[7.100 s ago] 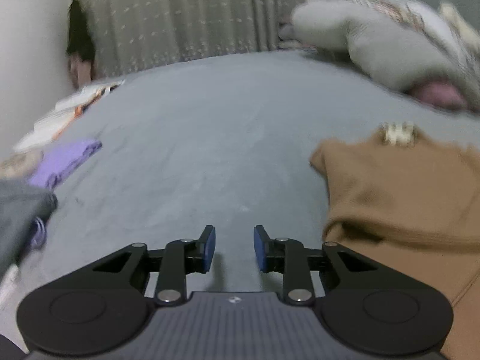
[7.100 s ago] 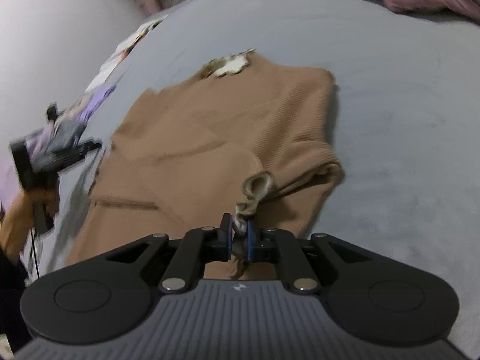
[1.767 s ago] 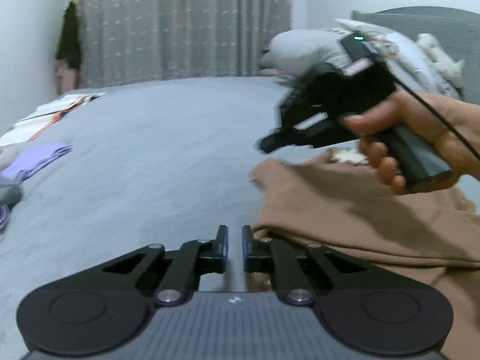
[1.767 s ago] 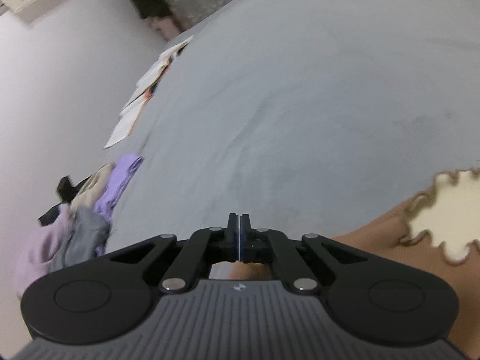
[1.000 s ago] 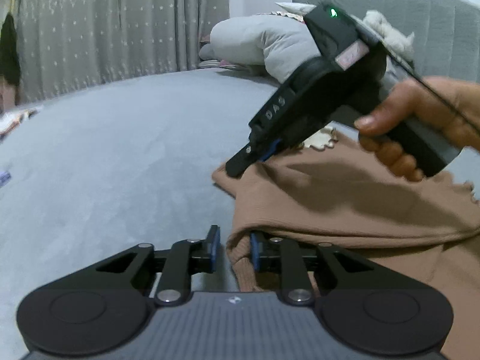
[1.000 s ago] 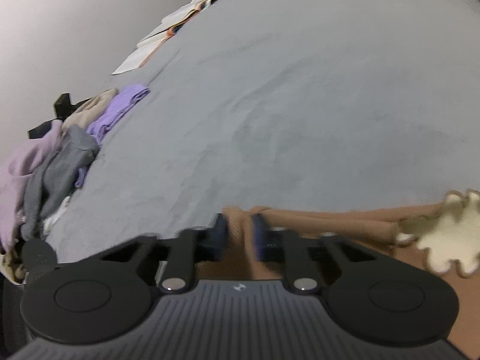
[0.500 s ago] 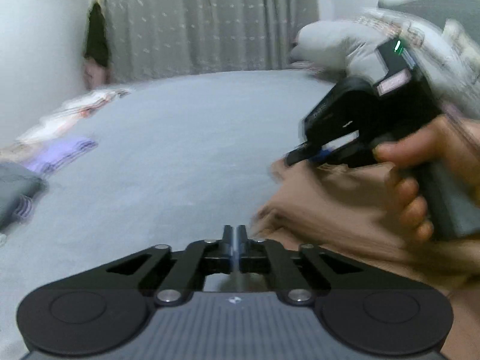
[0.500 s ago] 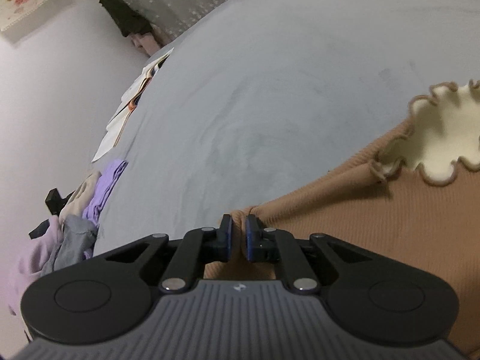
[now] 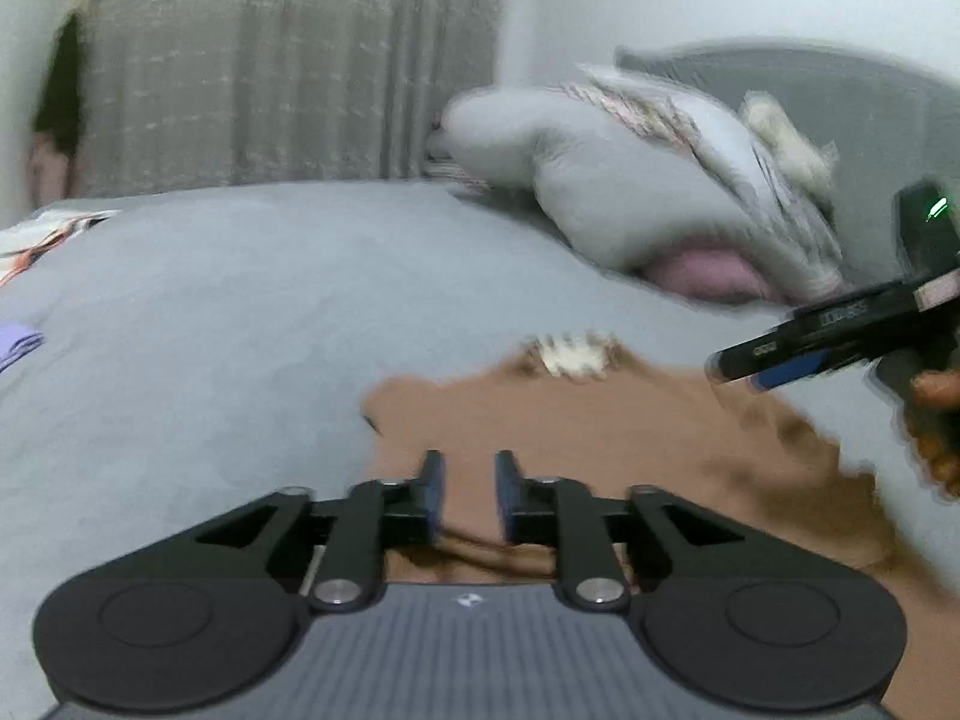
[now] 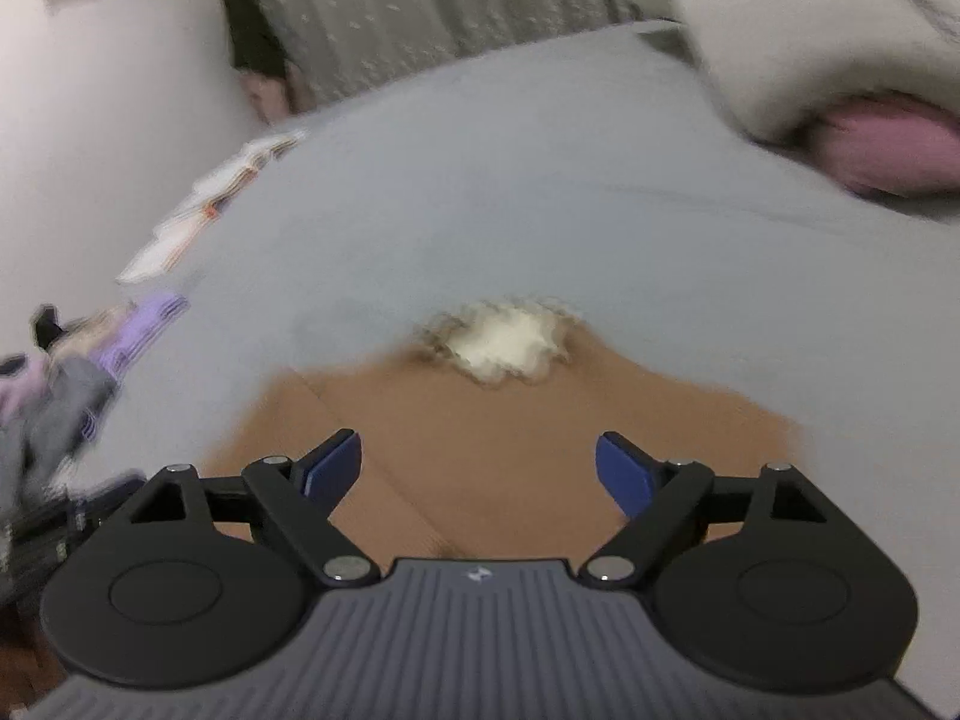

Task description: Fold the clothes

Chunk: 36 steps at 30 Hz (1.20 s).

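A brown ribbed sweater (image 9: 600, 420) with a cream ruffled collar (image 9: 570, 351) lies spread on the grey bed. My left gripper (image 9: 468, 468) hovers over its near left part. Its jaws are opening, a narrow gap shows between the blue pads, and nothing is pinched there. In the right wrist view the sweater (image 10: 480, 420) and its collar (image 10: 510, 342) lie ahead of my right gripper (image 10: 480, 456). Those jaws are opening wide above the fabric and hold nothing. In the left wrist view the right gripper (image 9: 741, 369) is blurred at the right edge, held by a hand (image 9: 936, 420).
A rumpled grey duvet (image 9: 630, 198) over a pink pillow (image 10: 888, 144) lies at the head of the bed. A pile of grey and purple clothes (image 10: 72, 384) and some papers (image 10: 204, 210) sit along the left edge. Curtains hang behind.
Both grippers have let go of the sweater's folded edge and opened, the right one wide. The right gripper has swung away to the right and the sweater now lies flat.
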Motion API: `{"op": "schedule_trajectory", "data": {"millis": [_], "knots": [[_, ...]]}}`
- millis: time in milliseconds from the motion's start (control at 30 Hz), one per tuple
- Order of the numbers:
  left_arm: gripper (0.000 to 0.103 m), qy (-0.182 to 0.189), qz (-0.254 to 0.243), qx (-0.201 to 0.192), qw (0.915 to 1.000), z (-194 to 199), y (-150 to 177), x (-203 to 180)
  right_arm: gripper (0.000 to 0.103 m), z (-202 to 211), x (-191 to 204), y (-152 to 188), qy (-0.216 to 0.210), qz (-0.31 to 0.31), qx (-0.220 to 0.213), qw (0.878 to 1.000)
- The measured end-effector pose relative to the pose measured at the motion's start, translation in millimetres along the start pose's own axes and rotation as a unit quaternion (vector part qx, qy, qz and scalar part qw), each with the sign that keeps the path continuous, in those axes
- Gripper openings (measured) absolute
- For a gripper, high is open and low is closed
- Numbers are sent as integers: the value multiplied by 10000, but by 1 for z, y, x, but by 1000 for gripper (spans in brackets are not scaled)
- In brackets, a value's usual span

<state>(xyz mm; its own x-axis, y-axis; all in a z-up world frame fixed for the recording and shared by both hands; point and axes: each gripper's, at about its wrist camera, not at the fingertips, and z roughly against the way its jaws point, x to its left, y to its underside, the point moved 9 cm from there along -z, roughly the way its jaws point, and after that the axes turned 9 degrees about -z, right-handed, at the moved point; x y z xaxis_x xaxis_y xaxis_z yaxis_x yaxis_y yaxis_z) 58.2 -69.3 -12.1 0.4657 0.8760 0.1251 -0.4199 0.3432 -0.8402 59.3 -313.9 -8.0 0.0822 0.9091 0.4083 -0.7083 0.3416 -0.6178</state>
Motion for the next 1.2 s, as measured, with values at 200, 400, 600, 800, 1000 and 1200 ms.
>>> {"op": "schedule_trajectory", "data": {"millis": [200,400,600,800,1000,1200], "knots": [[34,-227,239,766,9965,-30,23,10,86,30,-41,47,-96,-39,335,9994],[33,-251,117,790,9965,-19,30,8,24,25,-26,73,199,1056,705,9917],[33,-162,-449,869,9951,2,45,0,8,42,-30,65,200,1116,581,9919],[33,-276,-745,908,9927,1,50,-2,5,52,-23,44,414,1196,56,9919],[34,-350,-714,1021,9916,2,51,3,9,44,-38,39,508,952,61,9941],[40,-393,-290,1166,9920,5,52,21,68,50,-44,33,233,540,-114,9982]]}}
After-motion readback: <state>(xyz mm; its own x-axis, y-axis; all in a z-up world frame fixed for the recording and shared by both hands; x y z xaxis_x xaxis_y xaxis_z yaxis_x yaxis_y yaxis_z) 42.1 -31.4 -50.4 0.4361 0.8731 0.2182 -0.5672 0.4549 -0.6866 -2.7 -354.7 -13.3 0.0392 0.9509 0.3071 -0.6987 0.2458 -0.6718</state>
